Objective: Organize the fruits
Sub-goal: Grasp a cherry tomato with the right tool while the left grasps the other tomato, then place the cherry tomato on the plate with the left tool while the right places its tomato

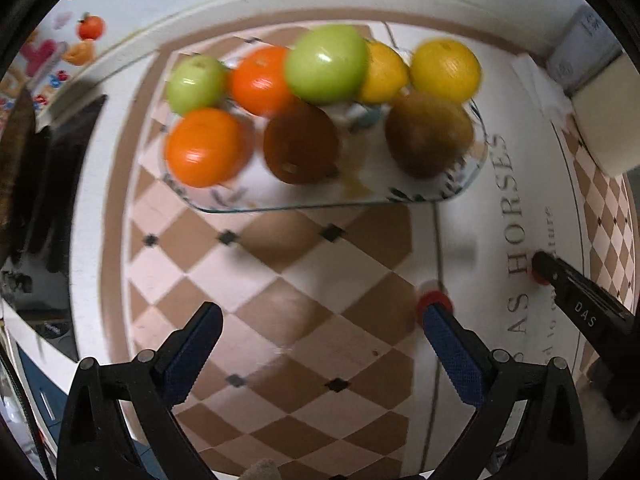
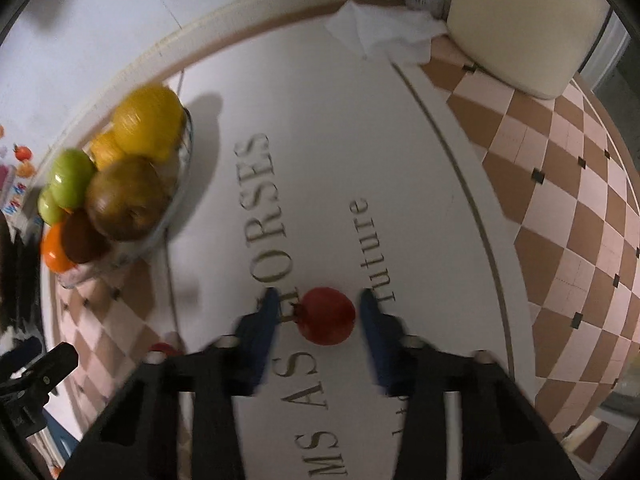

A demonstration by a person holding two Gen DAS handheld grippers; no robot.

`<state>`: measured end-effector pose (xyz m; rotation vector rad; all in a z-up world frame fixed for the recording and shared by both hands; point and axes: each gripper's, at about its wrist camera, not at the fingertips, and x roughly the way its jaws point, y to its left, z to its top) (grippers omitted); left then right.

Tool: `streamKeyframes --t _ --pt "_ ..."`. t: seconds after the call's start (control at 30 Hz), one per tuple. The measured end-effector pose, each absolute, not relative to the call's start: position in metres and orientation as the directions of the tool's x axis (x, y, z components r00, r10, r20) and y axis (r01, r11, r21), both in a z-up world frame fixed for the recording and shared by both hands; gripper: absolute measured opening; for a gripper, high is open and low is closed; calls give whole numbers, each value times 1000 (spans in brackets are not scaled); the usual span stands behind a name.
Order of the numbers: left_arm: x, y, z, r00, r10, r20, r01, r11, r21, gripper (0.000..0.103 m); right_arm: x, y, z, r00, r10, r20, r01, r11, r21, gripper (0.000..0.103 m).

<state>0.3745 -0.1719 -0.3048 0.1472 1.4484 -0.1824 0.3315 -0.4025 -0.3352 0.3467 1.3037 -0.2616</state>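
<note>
left gripper [image 1: 322,312]: jaws at widest, nothing in them, pointing straight down over the tablecloth [image 1: 304,280]
small red thing [image 1: 434,300]: lies at the tip of the left gripper's right finger; too blurred to name
tray [image 1: 280,206]: glass, far side of the table, holds 8 fruits: 2 green apples, 2 oranges, 2 yellow ones, 2 brown ones
right gripper [image 2: 320,308]: closed in on the pomegranate [image 2: 326,316], 1 pad on each side; blur hides the exact contact
pomegranate place: on the white printed band of the cloth, well apart from the tray
step, my read: secure the pomegranate, then carry it to the tray
how to do it well: squeeze at the widest part, keep off the crown, lift straight up, set it in a gap between fruits
surface: brown and cream checked cloth with a white lettered band
room: white wall with stickers at left, cream box [image 2: 520,20] at far right
</note>
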Motion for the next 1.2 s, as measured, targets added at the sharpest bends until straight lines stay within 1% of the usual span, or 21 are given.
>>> streamKeyframes --t 0.27,0.3,0.37,0.43,0.47,0.5,0.53,0.6,0.63,0.67,0.87,1.07,1.2 --pt "369 -216 -325 48 -93 -994 299 951 -74 103 321 -404 -319 328 15 -945 347 928 135 34" --pt "368 -222 -327 44 -94 -995 317 946 -75 100 319 -405 -316 333 16 -943 345 928 138 34" --pt "364 -236 -331 39 -100 -994 357 931 -80 92 319 -406 -308 340 18 -940 343 928 142 34" --pt "360 -248 -335 38 -97 -995 390 918 -74 70 316 -408 -304 343 24 -939 345 927 150 34" --pt "358 -252 -337 31 -97 -995 402 912 -76 63 314 -410 -300 342 26 -939 345 926 151 34" --pt "357 -255 -340 23 -96 -995 410 909 -78 48 313 -410 -299 342 28 -939 345 926 153 34" --pt "355 -259 -343 16 -91 -996 419 905 -76 37 310 -411 -296 341 30 -939 345 926 155 34" --pt "352 -261 -345 32 -82 -996 426 903 -60 34 309 -410 -296 339 33 -940 344 926 156 34" --pt "351 -259 -344 47 -85 -995 426 903 -57 28 306 -411 -294 340 36 -940 343 925 160 34" --pt "352 -257 -343 52 -88 -995 422 905 -58 25 306 -412 -294 342 38 -939 343 925 163 34" --pt "362 -221 -332 39 -153 -987 339 932 -131 25 306 -405 -284 368 79 -927 319 925 205 34" --pt "381 -161 -289 83 -243 -966 197 955 -224 25 323 -385 -278 398 210 -893 269 904 332 34" --pt "403 -122 -273 117 -292 -949 77 956 -285 25 343 -362 -283 399 330 -856 224 870 440 34"
